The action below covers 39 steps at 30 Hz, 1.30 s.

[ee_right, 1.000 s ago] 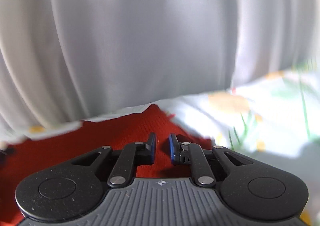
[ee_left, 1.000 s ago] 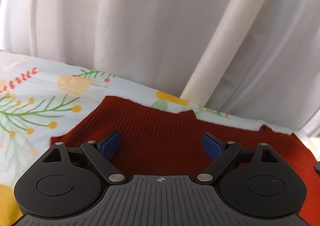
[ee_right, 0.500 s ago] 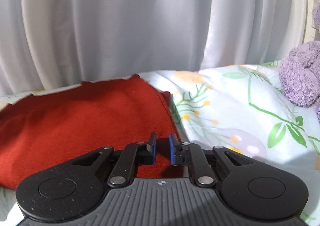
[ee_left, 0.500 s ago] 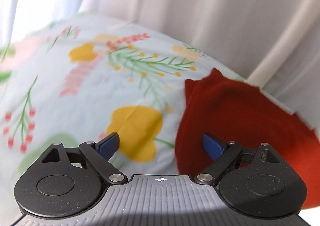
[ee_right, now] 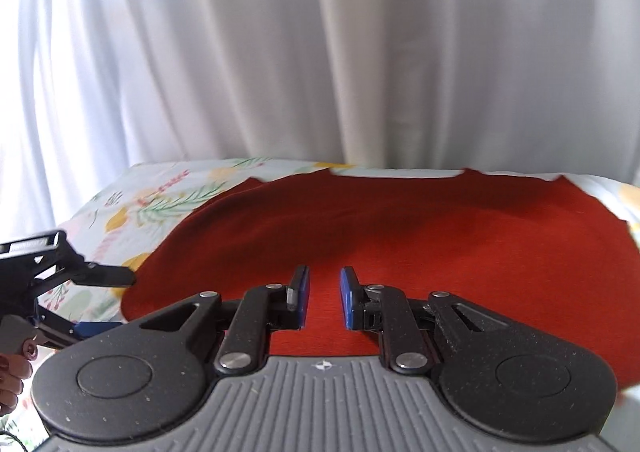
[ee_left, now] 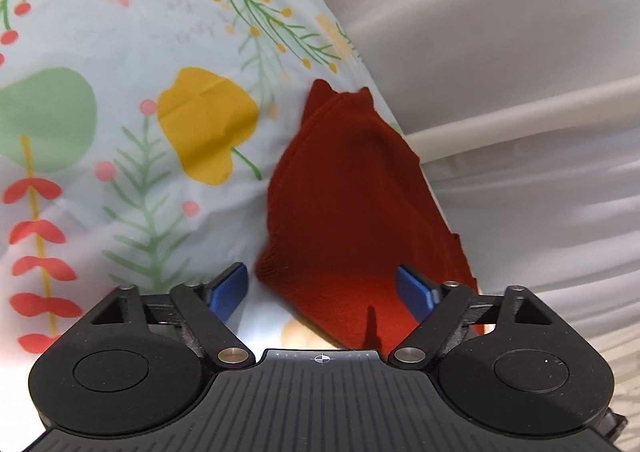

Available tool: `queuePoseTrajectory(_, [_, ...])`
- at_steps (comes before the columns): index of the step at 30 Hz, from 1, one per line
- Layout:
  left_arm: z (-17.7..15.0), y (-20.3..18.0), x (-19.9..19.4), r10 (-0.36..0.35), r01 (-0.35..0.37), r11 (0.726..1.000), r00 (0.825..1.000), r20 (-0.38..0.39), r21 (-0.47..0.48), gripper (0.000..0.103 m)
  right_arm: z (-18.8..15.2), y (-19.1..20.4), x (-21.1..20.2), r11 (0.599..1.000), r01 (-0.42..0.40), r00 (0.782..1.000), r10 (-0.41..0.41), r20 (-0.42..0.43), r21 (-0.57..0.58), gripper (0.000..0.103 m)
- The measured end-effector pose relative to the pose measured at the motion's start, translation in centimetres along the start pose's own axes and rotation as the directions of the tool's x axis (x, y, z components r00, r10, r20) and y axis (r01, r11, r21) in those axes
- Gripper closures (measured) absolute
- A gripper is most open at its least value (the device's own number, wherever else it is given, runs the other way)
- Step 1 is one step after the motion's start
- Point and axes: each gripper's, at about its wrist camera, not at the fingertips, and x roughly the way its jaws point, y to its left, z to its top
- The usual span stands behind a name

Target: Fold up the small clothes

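Over the red garment [ee_right: 400, 236], both tongs gape, edges ungripped.

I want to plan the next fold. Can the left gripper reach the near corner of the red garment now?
Probably yes. The left gripper is open, and the red garment's near corner lies between its fingers on the floral sheet, with nothing in the way.

The left claw [ee_left: 322, 290] gapes around the red garment's [ee_left: 356, 220] corner, seemingly untouched.

left claw [ee_left: 322, 292] spread wide, right claw [ee_right: 324, 298] parted
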Motion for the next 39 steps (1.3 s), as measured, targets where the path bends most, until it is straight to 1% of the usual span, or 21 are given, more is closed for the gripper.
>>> queuePoseTrajectory(3, [0.8,0.1,1.1,-0.027,0.027,1.000,1.000,-0.002,-0.001,0.025,-0.1,1.5,1.6,0.999,-0.029,0.999,0.029,-0.026,-0.016,0.087])
queuePoseTrajectory(5, [1.6,0.6,1.7,-0.036,0.037,0.998,0.999,0.003,-0.052,0.039,-0.3,2.1,2.6,0.999,-0.039,0.999,0.039,-0.035,-0.004,0.087])
queuePoseTrajectory(6, [2.0,1.1,2.0,-0.057,0.057,0.994,0.998,0.004,-0.088,0.040,-0.6,2.3,2.7,0.999,-0.041,0.998,0.041,-0.043,0.005,0.087])
queuePoseTrajectory(7, [2.4,1.6,2.4,-0.073,0.073,0.991,0.997,0.003,-0.116,0.045,-0.8,2.4,3.1,0.999,-0.042,0.998,0.042,-0.050,0.016,0.087])
queuePoseTrajectory(8, [2.7,1.9,2.8,-0.081,0.080,0.988,0.997,0.000,-0.135,0.052,-1.0,2.5,3.5,0.999,-0.043,0.997,0.045,-0.058,0.030,0.087])
queuePoseTrajectory(9, [3.0,2.3,3.4,-0.090,0.089,0.985,0.996,-0.003,-0.146,0.056,-1.3,2.5,3.9,0.998,-0.046,0.996,0.048,-0.068,0.037,0.087])
queuePoseTrajectory(11, [3.4,2.8,4.2,-0.101,0.099,0.980,0.995,-0.002,-0.173,0.070,-1.8,2.7,4.1,0.999,-0.036,0.997,0.038,-0.066,0.036,0.087])
queuePoseTrajectory(12, [3.6,3.0,4.6,-0.108,0.106,0.977,0.994,-0.004,-0.186,0.072,-1.9,2.8,4.1,0.999,-0.039,0.996,0.041,-0.076,0.032,0.087])
queuePoseTrajectory(13, [3.8,3.2,5.0,-0.116,0.113,0.974,0.993,-0.005,-0.197,0.079,-1.9,2.9,4.1,0.999,-0.036,0.996,0.037,-0.075,0.020,0.087])
queuePoseTrajectory(16, [4.1,3.4,5.6,-0.127,0.122,0.971,0.992,-0.011,-0.204,0.083,-1.8,3.1,4.2,0.999,-0.037,0.996,0.037,-0.080,0.001,0.087])
queuePoseTrajectory(20, [4.1,2.6,4.7,-0.115,0.114,0.984,0.993,0.002,-0.140,0.084,-1.7,3.1,3.3,1.000,-0.024,0.998,0.024,-0.057,-0.005,0.088])
queuePoseTrajectory(22, [4.1,2.1,4.9,-0.083,0.083,0.990,0.997,0.004,-0.114,0.084,-1.8,3.1,3.1,1.000,0.001,0.999,-0.001,-0.040,-0.004,0.088])
queuePoseTrajectory(24, [4.0,1.3,4.8,-0.053,0.053,0.996,0.999,0.008,-0.075,0.084,-2.1,2.9,3.5,1.000,-0.007,0.998,0.007,-0.066,-0.003,0.087])
queuePoseTrajectory(26, [3.9,0.5,4.7,-0.036,0.036,0.999,0.999,0.018,-0.033,0.084,-1.9,2.8,3.2,1.000,-0.017,0.998,0.016,-0.065,-0.007,0.087])
queuePoseTrajectory(28, [3.8,-0.7,4.5,-0.004,0.004,1.000,1.000,0.026,0.020,0.084,-1.4,2.1,2.5,0.999,-0.037,0.998,0.039,-0.051,0.032,0.087])
queuePoseTrajectory(31, [3.6,-2.7,4.3,0.037,-0.041,0.993,0.999,0.039,0.108,0.085,-0.9,0.8,0.6,0.997,-0.032,0.999,0.033,-0.008,0.063,0.087])
queuePoseTrajectory(33, [3.3,-4.3,4.1,0.054,-0.061,0.984,0.998,0.045,0.169,0.085,-0.8,-0.7,-1.1,0.995,-0.025,0.999,0.023,0.027,0.101,0.087])
queuePoseTrajectory(35, [2.9,-6.5,4.0,0.075,-0.084,0.967,0.996,0.047,0.239,0.085,-0.7,-2.5,-3.0,0.989,-0.011,0.998,0.001,0.065,0.148,0.087])
queuePoseTrajectory(36, [2.6,-7.8,4.0,0.065,-0.076,0.956,0.997,0.047,0.284,0.086,-0.8,-3.3,-3.8,0.986,0.004,0.996,-0.018,0.082,0.169,0.087])
queuePoseTrajectory(37, [2.0,-9.3,4.1,0.048,-0.061,0.940,0.998,0.049,0.335,0.086,-0.8,-4.3,-4.7,0.981,0.025,0.994,-0.045,0.099,0.193,0.086])
queuePoseTrajectory(39, [0.3,-12.5,4.9,0.036,-0.053,0.895,0.998,0.046,0.442,0.086,-1.0,-6.1,-6.2,0.967,0.054,0.988,-0.088,0.127,0.249,0.085])
